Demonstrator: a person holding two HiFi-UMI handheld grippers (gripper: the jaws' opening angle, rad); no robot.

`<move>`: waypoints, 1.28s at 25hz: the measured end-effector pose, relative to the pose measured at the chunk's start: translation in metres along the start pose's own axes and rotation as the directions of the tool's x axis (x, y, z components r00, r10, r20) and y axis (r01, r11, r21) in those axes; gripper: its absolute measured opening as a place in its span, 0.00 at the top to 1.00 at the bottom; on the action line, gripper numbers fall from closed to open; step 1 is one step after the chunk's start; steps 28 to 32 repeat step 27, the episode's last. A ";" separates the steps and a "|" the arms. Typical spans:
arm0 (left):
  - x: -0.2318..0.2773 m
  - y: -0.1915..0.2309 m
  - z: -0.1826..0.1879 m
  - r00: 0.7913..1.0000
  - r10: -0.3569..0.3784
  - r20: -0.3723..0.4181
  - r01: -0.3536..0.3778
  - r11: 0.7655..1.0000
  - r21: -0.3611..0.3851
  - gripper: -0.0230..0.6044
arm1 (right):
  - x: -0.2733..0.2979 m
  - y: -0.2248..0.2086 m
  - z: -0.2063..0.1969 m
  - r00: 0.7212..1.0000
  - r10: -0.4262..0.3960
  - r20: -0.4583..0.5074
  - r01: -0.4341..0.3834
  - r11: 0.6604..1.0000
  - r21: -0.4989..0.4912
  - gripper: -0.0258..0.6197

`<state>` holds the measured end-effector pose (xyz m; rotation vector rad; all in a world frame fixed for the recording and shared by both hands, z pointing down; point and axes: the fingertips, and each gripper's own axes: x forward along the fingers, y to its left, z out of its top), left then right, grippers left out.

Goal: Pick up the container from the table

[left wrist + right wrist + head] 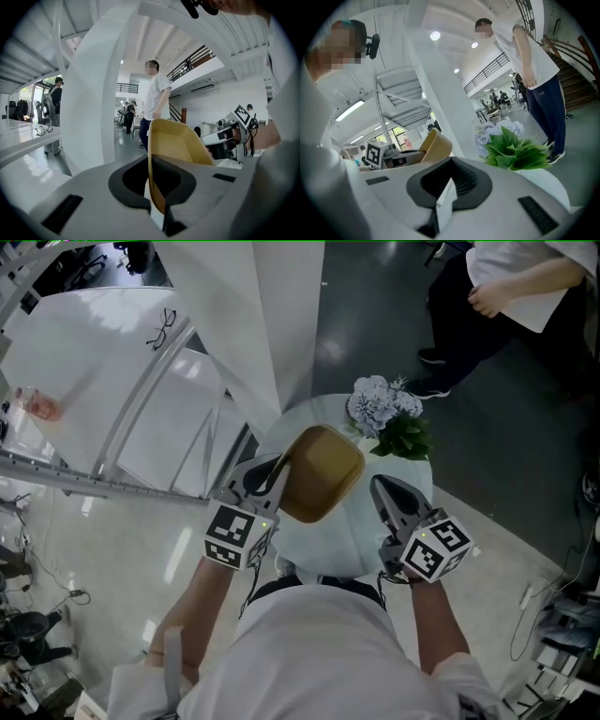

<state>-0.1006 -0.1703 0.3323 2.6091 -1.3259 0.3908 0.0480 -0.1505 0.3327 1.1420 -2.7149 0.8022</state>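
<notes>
A tan, rounded-square container hangs tilted above the round white table. My left gripper is shut on its left wall. In the left gripper view that wall stands upright between the jaws of the left gripper. My right gripper is to the right of the container, apart from it, its jaws shut with nothing between them. The right gripper view shows the right gripper shut, and the container off to its left.
A bunch of pale flowers with green leaves stands at the table's far edge. A broad white pillar rises just beyond on the left. A person stands at the far right.
</notes>
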 end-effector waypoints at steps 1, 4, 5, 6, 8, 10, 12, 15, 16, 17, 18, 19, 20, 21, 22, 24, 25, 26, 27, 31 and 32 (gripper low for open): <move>0.000 -0.001 0.000 1.000 -0.001 0.000 0.001 1.000 0.000 0.92 | 0.000 0.000 0.000 1.000 0.001 -0.002 -0.001 1.000 -0.005 0.93; 0.001 -0.002 -0.002 1.000 -0.001 0.000 0.001 1.000 -0.001 0.92 | 0.001 0.001 -0.002 1.000 0.004 -0.008 -0.004 1.000 -0.013 0.93; 0.001 -0.002 -0.002 1.000 -0.001 0.000 0.001 1.000 -0.002 0.92 | 0.001 0.002 -0.002 1.000 0.007 -0.008 -0.007 1.000 -0.016 0.93; 0.001 -0.002 -0.003 1.000 -0.001 0.000 0.001 1.000 -0.002 0.92 | 0.001 0.002 -0.003 1.000 0.009 -0.009 -0.010 1.000 -0.018 0.93; 0.001 -0.002 -0.003 1.000 -0.002 0.001 0.002 1.000 -0.003 0.92 | 0.000 0.001 -0.003 1.000 0.006 -0.009 -0.006 1.000 -0.015 0.93; 0.002 -0.003 -0.003 1.000 -0.003 -0.002 0.003 1.000 -0.004 0.92 | -0.001 0.000 -0.004 1.000 0.001 -0.009 -0.001 1.000 -0.009 0.93; 0.003 -0.005 -0.004 1.000 -0.005 -0.005 0.005 1.000 -0.006 0.92 | -0.002 -0.001 -0.004 1.000 0.000 -0.009 0.000 1.000 -0.006 0.93; 0.003 -0.007 -0.005 1.000 -0.007 -0.009 0.007 1.000 -0.006 0.92 | -0.004 -0.002 -0.005 1.000 0.000 -0.009 0.000 1.000 -0.001 0.93; 0.003 -0.008 -0.006 1.000 -0.008 -0.010 0.008 1.000 -0.006 0.92 | -0.004 -0.002 -0.006 1.000 0.001 -0.010 -0.001 1.000 0.000 0.93; 0.004 -0.008 -0.006 1.000 -0.008 -0.010 0.008 1.000 -0.007 0.92 | -0.005 -0.002 -0.006 1.000 0.002 -0.010 -0.002 1.000 0.000 0.93; 0.004 -0.009 -0.006 1.000 -0.008 -0.011 0.008 1.000 -0.007 0.92 | -0.005 -0.002 -0.006 1.000 0.002 -0.011 -0.002 1.000 -0.001 0.93; 0.004 -0.009 -0.006 1.000 -0.008 -0.012 0.008 1.000 -0.007 0.92 | -0.006 -0.002 -0.006 1.000 0.002 -0.011 -0.002 1.000 -0.001 0.93; 0.004 -0.010 -0.006 1.000 -0.009 -0.012 0.009 1.000 -0.008 0.92 | -0.006 -0.002 -0.006 1.000 0.002 -0.010 -0.002 1.000 -0.001 0.93; 0.004 -0.011 -0.006 1.000 -0.010 -0.013 0.009 1.000 -0.008 0.92 | -0.007 -0.002 -0.006 1.000 0.002 -0.010 -0.002 1.000 -0.001 0.93; 0.004 -0.011 -0.006 1.000 -0.010 -0.013 0.010 1.000 -0.008 0.92 | -0.007 -0.002 -0.006 1.000 0.002 -0.010 -0.002 1.000 -0.001 0.93; 0.005 -0.012 -0.008 1.000 -0.011 -0.015 0.011 1.000 -0.009 0.92 | -0.008 -0.003 -0.007 1.000 0.001 -0.008 -0.001 1.000 0.001 0.93; 0.005 -0.013 -0.009 1.000 -0.012 -0.016 0.011 1.000 -0.010 0.92 | -0.008 -0.004 -0.007 1.000 0.001 -0.008 0.000 1.000 0.002 0.93; 0.006 -0.013 -0.009 1.000 -0.012 -0.018 0.011 1.000 -0.010 0.92 | -0.008 -0.004 -0.008 1.000 0.000 -0.008 0.000 1.000 0.002 0.93; 0.006 -0.013 -0.010 1.000 -0.012 -0.019 0.011 1.000 -0.011 0.92 | -0.009 -0.004 -0.008 1.000 0.000 -0.008 0.000 1.000 0.003 0.93; 0.006 -0.013 -0.010 1.000 -0.012 -0.019 0.011 1.000 -0.011 0.92 | -0.009 -0.004 -0.008 1.000 0.000 -0.008 0.000 1.000 0.003 0.93; 0.006 -0.013 -0.010 1.000 -0.012 -0.019 0.011 1.000 -0.011 0.92 | -0.009 -0.004 -0.008 1.000 0.000 -0.008 0.000 1.000 0.003 0.93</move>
